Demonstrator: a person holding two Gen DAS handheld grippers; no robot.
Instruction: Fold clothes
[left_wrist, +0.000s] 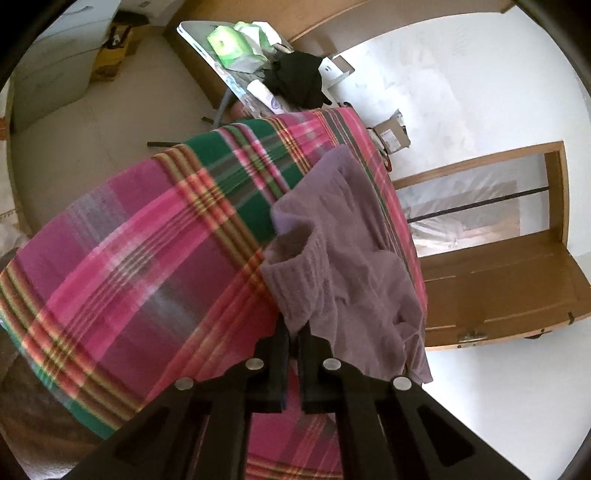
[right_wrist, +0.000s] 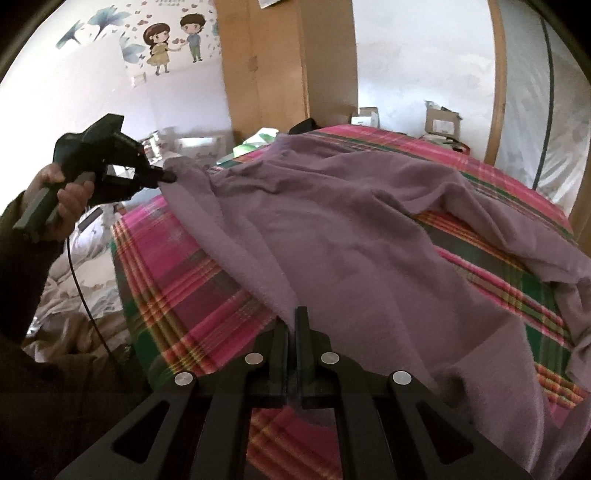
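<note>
Right gripper (right_wrist: 294, 321) clamped on near hem of purple sweater (right_wrist: 351, 229). Left gripper (left_wrist: 293, 332) pinches its ribbed cuff (left_wrist: 295, 280). Sweater spread over pink-green plaid blanket (right_wrist: 177, 295); person's hand (right_wrist: 68, 195) holds the left tool.

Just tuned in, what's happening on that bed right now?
A person is folding a purple sweater on the plaid blanket. The left gripper is shut on a ribbed cuff, lifting it. The right gripper is shut on the sweater's near edge. The garment is still loosely spread, not folded.
</note>
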